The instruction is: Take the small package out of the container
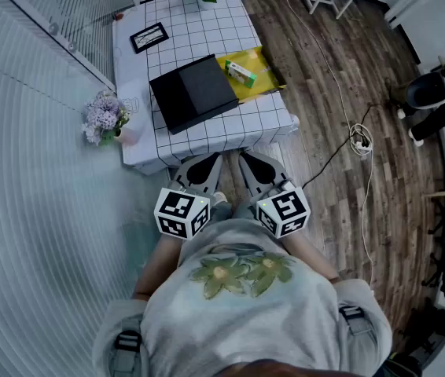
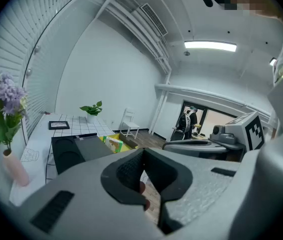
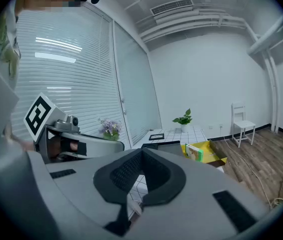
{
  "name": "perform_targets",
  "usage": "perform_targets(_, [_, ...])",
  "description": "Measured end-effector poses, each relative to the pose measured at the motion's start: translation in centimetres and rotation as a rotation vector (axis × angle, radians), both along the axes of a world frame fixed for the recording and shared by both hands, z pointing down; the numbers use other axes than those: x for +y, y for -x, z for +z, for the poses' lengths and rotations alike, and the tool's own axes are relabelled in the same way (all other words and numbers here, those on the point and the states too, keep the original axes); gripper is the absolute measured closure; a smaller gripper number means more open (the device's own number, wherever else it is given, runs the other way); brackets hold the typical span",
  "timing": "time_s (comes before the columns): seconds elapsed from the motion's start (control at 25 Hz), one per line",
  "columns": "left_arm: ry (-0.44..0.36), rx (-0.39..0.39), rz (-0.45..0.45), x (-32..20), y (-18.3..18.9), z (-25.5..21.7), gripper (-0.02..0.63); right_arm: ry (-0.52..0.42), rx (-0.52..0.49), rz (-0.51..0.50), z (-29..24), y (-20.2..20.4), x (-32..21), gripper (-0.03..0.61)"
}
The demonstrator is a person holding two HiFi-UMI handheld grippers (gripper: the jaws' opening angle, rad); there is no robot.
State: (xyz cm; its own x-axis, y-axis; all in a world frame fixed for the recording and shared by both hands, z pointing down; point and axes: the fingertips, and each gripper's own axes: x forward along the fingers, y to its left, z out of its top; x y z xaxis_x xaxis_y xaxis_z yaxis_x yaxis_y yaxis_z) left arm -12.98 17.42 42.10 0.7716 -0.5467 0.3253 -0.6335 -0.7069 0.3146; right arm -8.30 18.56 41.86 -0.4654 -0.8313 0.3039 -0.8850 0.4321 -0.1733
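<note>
Both claws are held off the near edge of the table (image 1: 207,30), well short of the work.

- The left claw (image 1: 204,166) has its jaws together, with nothing between them.
- The right claw (image 1: 255,166) is likewise closed and empty.
- The small package (image 1: 241,72) lies inside the yellow container (image 1: 254,91), at the table's right edge toward the near right corner, just beside a black box (image 1: 195,91).
- It lies ahead of both claws and slightly right.
- Its long axis runs aslant, from far left to near right.

In my judgement the right claw is the nearer. It must open before reaching in.
</note>
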Motion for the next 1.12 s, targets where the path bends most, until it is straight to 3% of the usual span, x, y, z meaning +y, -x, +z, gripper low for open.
perform_targets(0.56, [0.012, 0.014, 0.038, 1.3, -1.9, 0.6, 0.607, -0.049, 0.0, 0.042, -1.3, -2.0, 1.0, 0.572])
perform_targets(1.12, [-0.007, -0.036, 0.029, -4.1, -5.3, 0.1, 0.607, -0.063, -0.039, 0.045, -1.5, -6.7, -4.8, 0.572])
